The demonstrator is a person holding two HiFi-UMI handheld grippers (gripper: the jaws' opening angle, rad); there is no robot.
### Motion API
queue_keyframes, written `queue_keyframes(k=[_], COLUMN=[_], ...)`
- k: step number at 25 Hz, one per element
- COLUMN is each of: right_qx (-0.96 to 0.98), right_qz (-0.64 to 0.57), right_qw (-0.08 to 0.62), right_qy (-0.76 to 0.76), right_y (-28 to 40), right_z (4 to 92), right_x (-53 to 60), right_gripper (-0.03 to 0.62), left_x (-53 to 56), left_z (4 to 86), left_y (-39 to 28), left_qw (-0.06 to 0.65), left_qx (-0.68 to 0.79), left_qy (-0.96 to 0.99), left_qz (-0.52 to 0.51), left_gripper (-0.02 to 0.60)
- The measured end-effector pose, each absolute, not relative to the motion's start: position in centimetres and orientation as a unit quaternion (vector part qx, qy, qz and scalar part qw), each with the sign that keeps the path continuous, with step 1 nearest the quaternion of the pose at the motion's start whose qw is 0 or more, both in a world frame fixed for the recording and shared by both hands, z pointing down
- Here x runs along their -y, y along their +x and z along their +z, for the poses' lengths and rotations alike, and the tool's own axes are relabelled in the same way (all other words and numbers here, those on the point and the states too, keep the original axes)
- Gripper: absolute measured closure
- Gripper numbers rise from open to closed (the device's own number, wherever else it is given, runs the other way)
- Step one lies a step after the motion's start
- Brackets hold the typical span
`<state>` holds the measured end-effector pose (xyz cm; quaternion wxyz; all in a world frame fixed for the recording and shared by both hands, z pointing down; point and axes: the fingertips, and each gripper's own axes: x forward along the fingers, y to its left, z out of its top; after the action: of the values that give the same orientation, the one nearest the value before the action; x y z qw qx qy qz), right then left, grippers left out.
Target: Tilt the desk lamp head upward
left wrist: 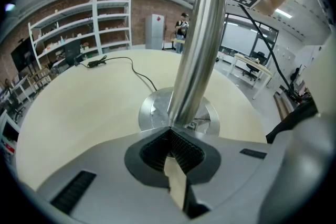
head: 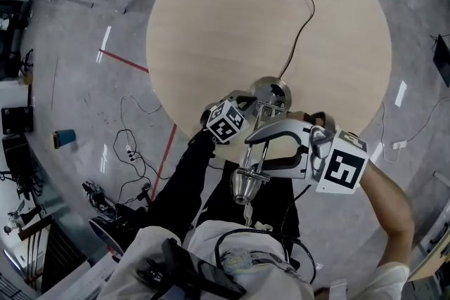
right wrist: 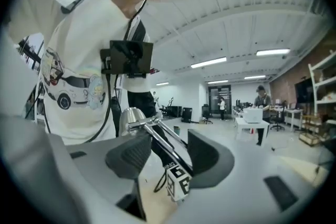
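The desk lamp stands near the round table's (head: 211, 24) front edge on a chrome disc base (head: 273, 90) (left wrist: 155, 110). Its chrome pole (left wrist: 198, 44) rises from the base, and my left gripper (head: 259, 107) (left wrist: 172, 136) is shut on that pole low down. The lamp's thin arm (head: 254, 151) (right wrist: 169, 140) reaches toward me and ends in the chrome head (head: 243, 186) (right wrist: 131, 115), which hangs past the table edge. My right gripper (head: 247, 154) (right wrist: 165, 149) is open, with the arm passing between its jaws just behind the head.
The lamp's black cord (head: 302, 17) runs across the table to the far edge. The person's torso is right behind the lamp head. On the floor to the left lie loose cables (head: 130, 151), a blue cup (head: 65, 138) and a red tape line (head: 125, 61).
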<state>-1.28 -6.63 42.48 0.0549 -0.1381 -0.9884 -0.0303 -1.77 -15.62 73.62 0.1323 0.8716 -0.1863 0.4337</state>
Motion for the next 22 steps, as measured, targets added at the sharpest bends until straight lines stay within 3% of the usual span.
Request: queue_keyframes(k=[7, 22], right_qx=[0.986, 0.977], right_qz=[0.132, 0.182], right_qw=[-0.018, -0.049], right_qy=[-0.099, -0.098], right_y=[0.3, 0.2], right_z=[40.5, 40.1], right_x=[10.6, 11.5], right_gripper=[0.396, 0.395], left_x=[15.9, 15.7], left_z=[73.2, 73.5], left_y=[-1.4, -1.7], left_qw=[0.137, 0.141], left_qx=[0.186, 0.186], left_qy=[0.873, 0.875], left_qz=[0.430, 0.423], left_gripper=[0.579, 0.580])
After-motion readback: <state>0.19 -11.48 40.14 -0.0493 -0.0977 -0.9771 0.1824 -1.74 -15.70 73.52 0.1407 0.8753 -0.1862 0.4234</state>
